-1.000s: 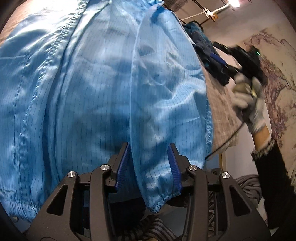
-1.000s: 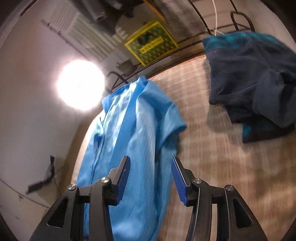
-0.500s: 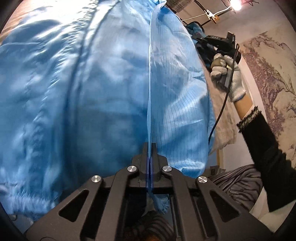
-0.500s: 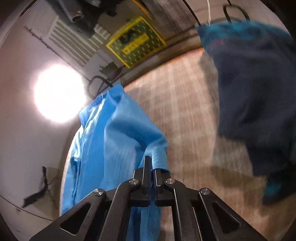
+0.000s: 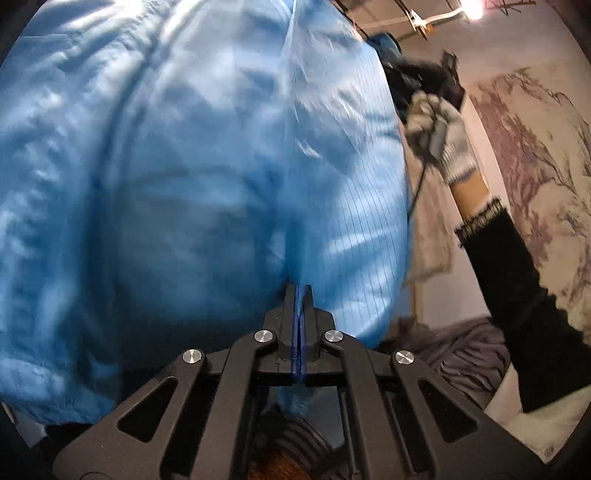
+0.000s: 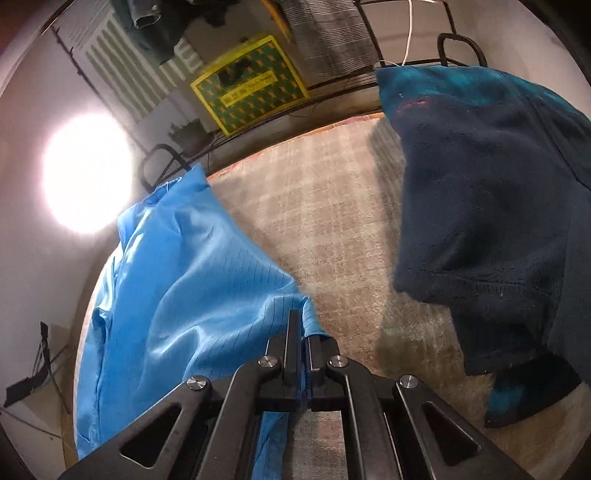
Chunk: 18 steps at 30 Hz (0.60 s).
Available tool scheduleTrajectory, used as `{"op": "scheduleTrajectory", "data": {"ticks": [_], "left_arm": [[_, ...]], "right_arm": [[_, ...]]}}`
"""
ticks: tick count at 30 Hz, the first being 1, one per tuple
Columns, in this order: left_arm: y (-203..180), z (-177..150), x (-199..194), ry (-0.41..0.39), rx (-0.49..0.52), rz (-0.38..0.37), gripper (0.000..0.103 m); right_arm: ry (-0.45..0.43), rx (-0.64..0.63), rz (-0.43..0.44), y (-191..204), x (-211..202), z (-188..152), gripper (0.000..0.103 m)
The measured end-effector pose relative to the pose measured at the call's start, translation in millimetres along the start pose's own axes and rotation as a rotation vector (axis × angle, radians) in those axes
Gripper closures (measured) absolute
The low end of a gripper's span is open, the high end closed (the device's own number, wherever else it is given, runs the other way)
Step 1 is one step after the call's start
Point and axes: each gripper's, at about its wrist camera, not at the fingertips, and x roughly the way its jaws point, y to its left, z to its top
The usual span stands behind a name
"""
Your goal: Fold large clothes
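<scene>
Left wrist view: the left gripper (image 5: 299,295) is clenched on a raised fold of the light blue garment (image 5: 207,177), whose pinstriped cloth fills most of the view and hides the surface beneath it; a crease runs from the pinch up the middle of the cloth. To the right, a hand in a white knit glove (image 5: 439,133) with a black sleeve (image 5: 517,306) grips a dark handle, from which a thin cable hangs. Behind the sleeve stands a wall hanging with an ink painting of branches (image 5: 535,155), and grey bedding (image 5: 465,358) lies crumpled below. Right wrist view: the right gripper (image 6: 300,325) is clenched on a corner of the same blue garment (image 6: 177,280), which lies along the left side of a beige checked cover (image 6: 332,221). A dark navy garment with teal patches (image 6: 491,206) lies on the right of the cover, well apart from the blue one. Beyond the far edge stands a black wire rack (image 6: 458,44), with a yellow and green patterned box (image 6: 251,85), a grey checked cloth (image 6: 325,33) and a small potted plant (image 6: 188,133). A bright lamp (image 6: 86,173) glares against the pale wall at left.
</scene>
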Motion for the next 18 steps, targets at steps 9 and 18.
{"op": "scheduleTrajectory", "data": {"ticks": [9, 18], "left_arm": [[3, 2, 7, 0.038, -0.024, -0.035, 0.085], [-21, -3, -24, -0.103, 0.139, 0.077, 0.075]], "right_arm": [[0.049, 0.122, 0.168, -18, -14, 2, 0.073], [0.094, 0.018, 0.212, -2, -54, -19, 0.072]]}}
